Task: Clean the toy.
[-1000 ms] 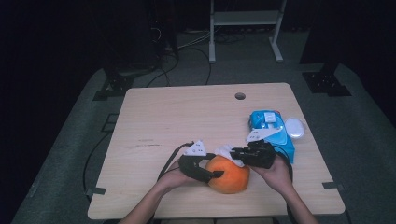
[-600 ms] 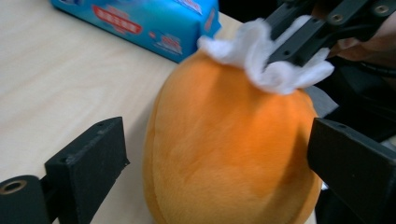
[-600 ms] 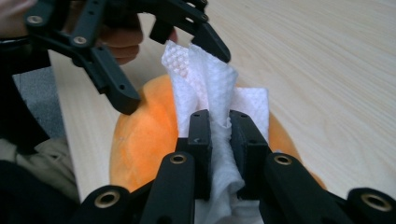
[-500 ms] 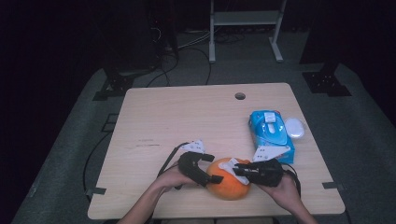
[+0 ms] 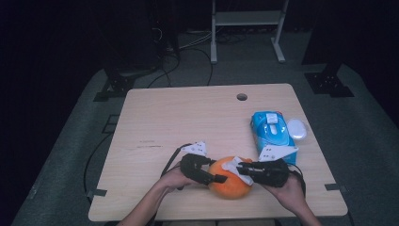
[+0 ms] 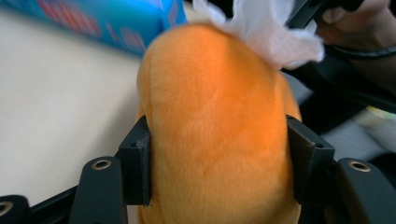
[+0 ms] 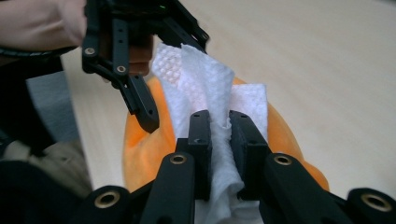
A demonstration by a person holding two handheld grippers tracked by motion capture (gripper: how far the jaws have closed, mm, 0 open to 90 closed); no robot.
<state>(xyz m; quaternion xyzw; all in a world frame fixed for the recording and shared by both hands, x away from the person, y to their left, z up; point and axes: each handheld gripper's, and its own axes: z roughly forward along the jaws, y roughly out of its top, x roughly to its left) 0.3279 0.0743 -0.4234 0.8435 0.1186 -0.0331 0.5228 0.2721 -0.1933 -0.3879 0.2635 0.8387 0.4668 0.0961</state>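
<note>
High view: 1 table [image 5: 188, 117]. 1 orange plush ball [image 5: 229, 184] near front edge, between 2 hand-held grippers. Left hand-held gripper [image 5: 217, 178] on ball's left side; right hand-held gripper [image 5: 241, 166] at its top w/ 1 white wipe [image 5: 234, 165]. 1 blue wipes pack [image 5: 272, 133] to the right, 1 white oval lid [image 5: 297, 128] just beside it.

Left gripper view: jaws have just closed, pads pressing both sides of ball [image 6: 217, 135]; wipe [image 6: 266, 32] lies on top.

Right gripper view: jaws narrow, pinching wipe [image 7: 212, 100] over ball [image 7: 280, 135].
</note>
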